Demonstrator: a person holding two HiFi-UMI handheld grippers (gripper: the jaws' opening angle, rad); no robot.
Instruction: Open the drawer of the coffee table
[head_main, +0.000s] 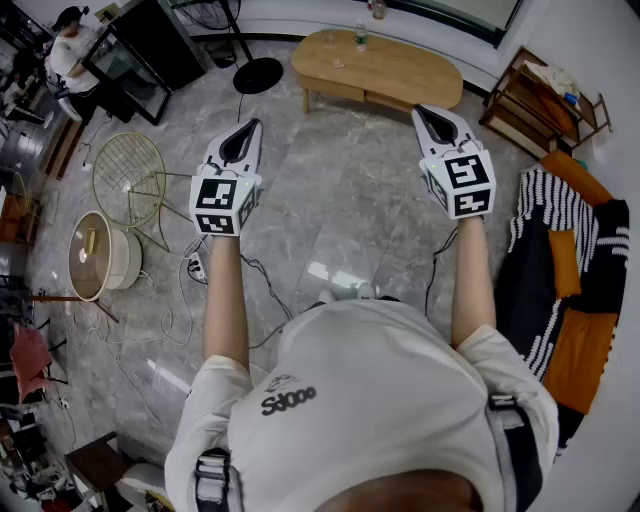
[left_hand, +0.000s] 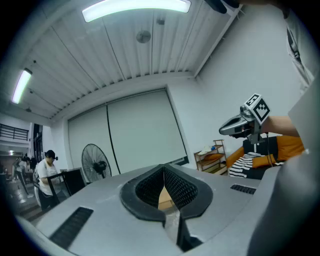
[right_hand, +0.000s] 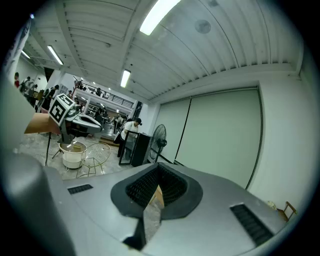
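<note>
The oval wooden coffee table stands across the marble floor, far ahead of both grippers. Its front panels sit flush under the top, and no drawer stands out. My left gripper is held out at arm's length, its jaws shut with nothing between them. The right gripper is level with it, also shut and empty. In the left gripper view the pads meet at the tip of the left gripper, with the right gripper off to the side. In the right gripper view the right gripper is shut too.
A bottle stands on the table. A floor fan's base lies left of it. A gold wire side table, a round white stool and floor cables are on the left. A shelf and striped sofa are on the right.
</note>
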